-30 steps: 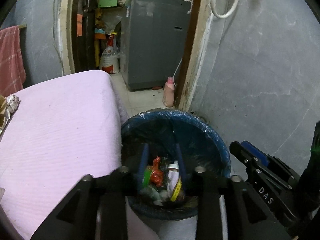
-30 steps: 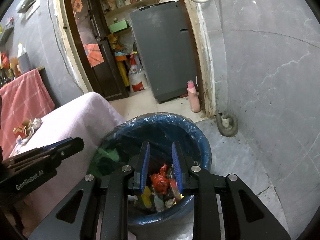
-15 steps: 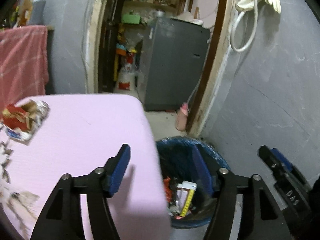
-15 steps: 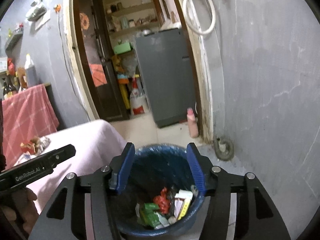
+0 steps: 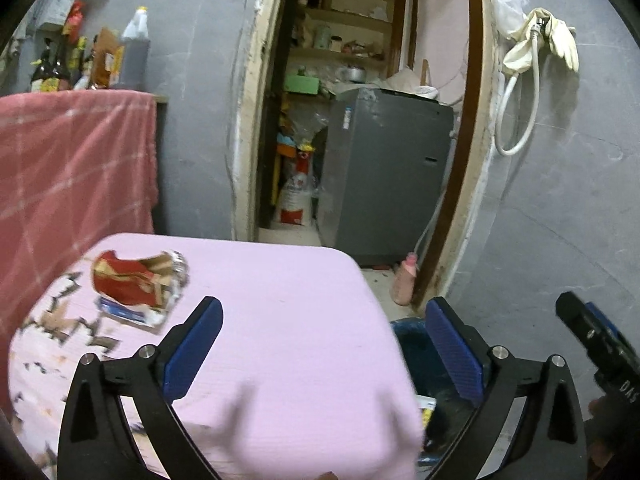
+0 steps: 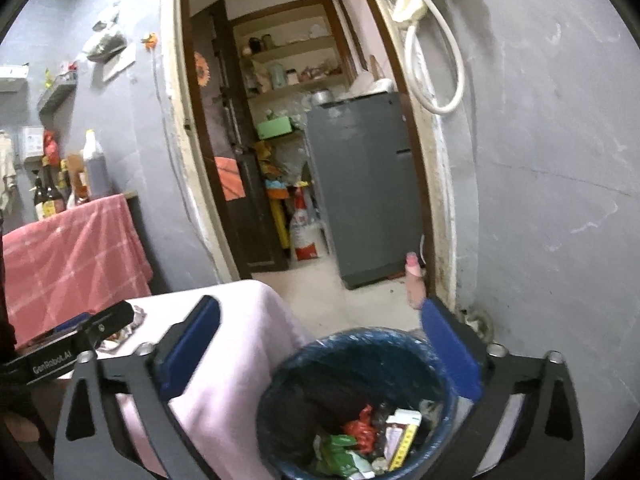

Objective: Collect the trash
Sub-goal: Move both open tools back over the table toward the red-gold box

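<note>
Both claws have lifted up and away from the bin since a second ago, when their blue pads were close together low over it; now they are spread wide and hold nothing. The left gripper has swung over to the table, which has a pink cloth on it, and its pads are far apart with only cloth showing between them. The right gripper hangs above the blue bin, wide open and empty too. The bin stands on the floor just beside the right edge of the table. Inside it lie a red wrapper, a green wrapper and a small white box. More trash is left on the table: a red and gold wrapper near the far left corner, with a blue and white packet touching it on the near side, and many small torn scraps along the left edge. I think the next job is for the left claw to reach for that red wrapper. It looks crumpled and light, so it could slip out if the pads close on only a thin edge. The packet lies right against it, so one grab might drag both and drop one on the floor. The tiny scraps look flat on the cloth, and the pads may pinch the cloth instead and pull it. The left view is a bit blurry, so I cannot tell what the scraps are made of.
</note>
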